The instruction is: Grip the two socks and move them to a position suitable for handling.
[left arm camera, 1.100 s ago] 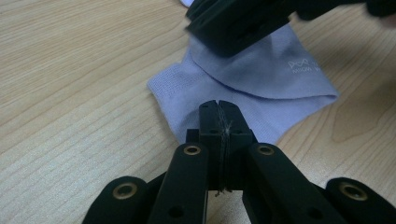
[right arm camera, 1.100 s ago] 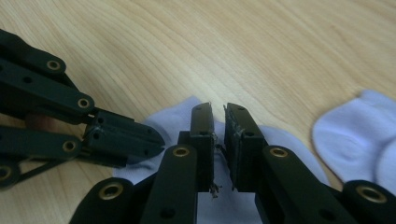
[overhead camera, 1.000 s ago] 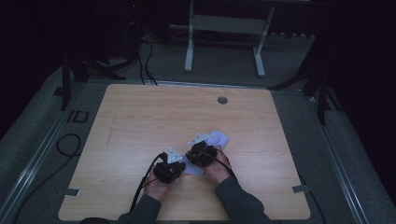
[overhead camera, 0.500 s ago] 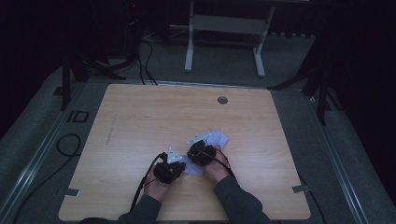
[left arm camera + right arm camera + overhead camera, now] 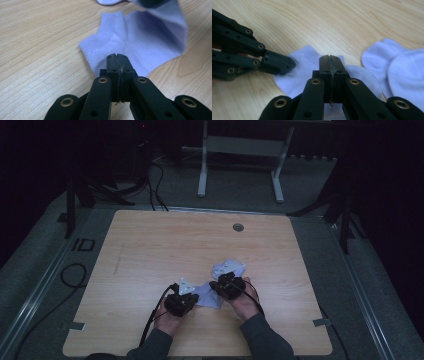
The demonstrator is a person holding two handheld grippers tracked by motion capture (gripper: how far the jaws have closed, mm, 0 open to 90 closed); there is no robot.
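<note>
The pale lilac knitted sock (image 5: 140, 37) lay stretched between both: left gripper (image 5: 117, 58) pinched its cuff end, right gripper (image 5: 329, 61) clamped the far end on the light wooden table (image 5: 150, 250).

The room is dim, its far side almost black. A light wood table (image 5: 150, 255) with rounded corners stands on grey carpet (image 5: 370, 285); a round grommet (image 5: 238, 227) sits near its edge at 12 o'clock. Beyond that, a white metal frame (image 5: 240, 150) stands on two legs. Black cables (image 5: 155, 185) run across the floor at 11 o'clock, and another cable (image 5: 70, 275) loops at 9 o'clock.
</note>
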